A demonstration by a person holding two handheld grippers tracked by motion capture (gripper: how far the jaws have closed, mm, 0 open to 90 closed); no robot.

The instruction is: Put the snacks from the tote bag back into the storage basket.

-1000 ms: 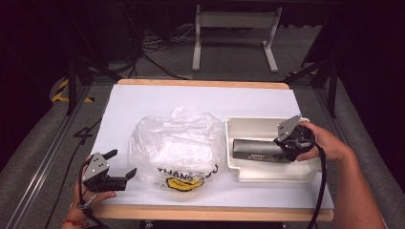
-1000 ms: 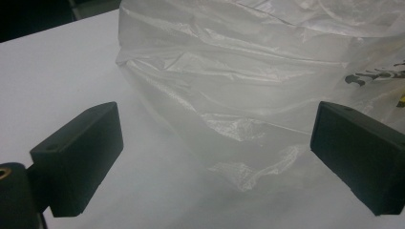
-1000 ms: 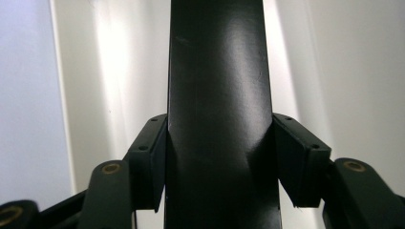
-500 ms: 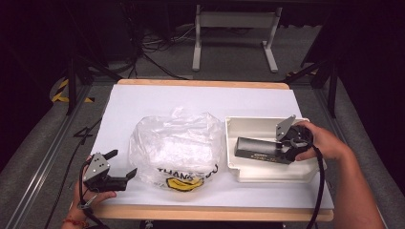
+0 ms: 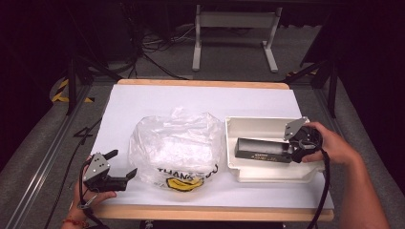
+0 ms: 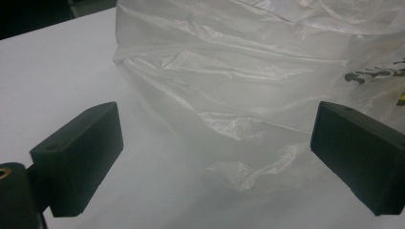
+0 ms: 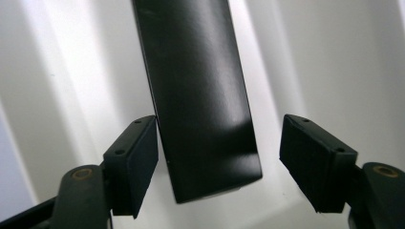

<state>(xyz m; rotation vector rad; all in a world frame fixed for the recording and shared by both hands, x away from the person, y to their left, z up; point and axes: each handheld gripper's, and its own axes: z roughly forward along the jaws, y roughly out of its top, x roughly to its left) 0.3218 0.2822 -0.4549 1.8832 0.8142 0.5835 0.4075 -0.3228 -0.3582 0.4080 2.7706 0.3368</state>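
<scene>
White-covered table (image 5: pixel 157 102), dark room

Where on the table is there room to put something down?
The widest bare patch is the far strip of the white table, behind the plastic bag and the white tray. A smaller patch lies left of the bag, above the left tongs. The middle is crowded: bag and tray sit close together, and the black box takes up the tray.

On the white desk (image 5: pixel 143 102), the right hand-held gripper (image 5: pixel 289 153) lies inside a cream tray (image 5: pixel 267 174), its jaws just opening around a black bar (image 5: pixel 260 149). The left hand-held gripper (image 5: pixel 123 164) (jaws apart) rests beside a clear plastic bag (image 5: pixel 174 143).
</scene>
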